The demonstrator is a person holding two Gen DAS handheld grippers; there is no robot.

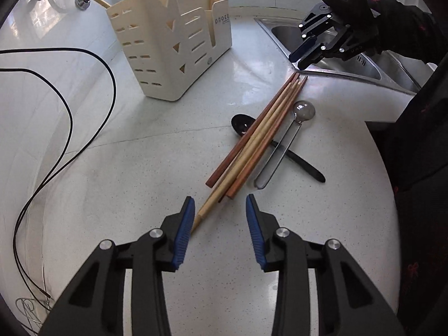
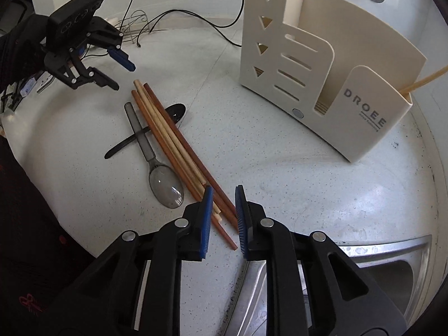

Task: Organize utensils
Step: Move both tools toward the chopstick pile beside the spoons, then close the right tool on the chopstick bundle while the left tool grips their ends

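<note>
Several wooden chopsticks (image 1: pixel 260 134) (image 2: pixel 170 134) lie in a bundle on the white counter, across a black spoon (image 1: pixel 242 123) (image 2: pixel 176 110) and beside a clear grey spoon (image 1: pixel 303 110) (image 2: pixel 166 190). My left gripper (image 1: pixel 219 204) (image 2: pixel 124 77) hangs open over the thick ends of the bundle, and a pale chopstick runs along its left pad. At the thin ends, near the sink corner, my right gripper (image 2: pixel 224 196) (image 1: pixel 296 62) has its jaws narrowly apart, and the tips lie flat between its pads. A cream slotted utensil holder (image 1: pixel 168 50) (image 2: pixel 322 64) stands behind with pale chopsticks in it.
A steel sink (image 1: pixel 350 67) (image 2: pixel 378 254) borders the counter by the right gripper. Black cables (image 1: pixel 70 117) (image 2: pixel 196 14) loop across the counter beyond the left gripper, near a wire rack (image 2: pixel 137 25). A person's dark sleeve (image 1: pixel 414 168) lines the counter edge.
</note>
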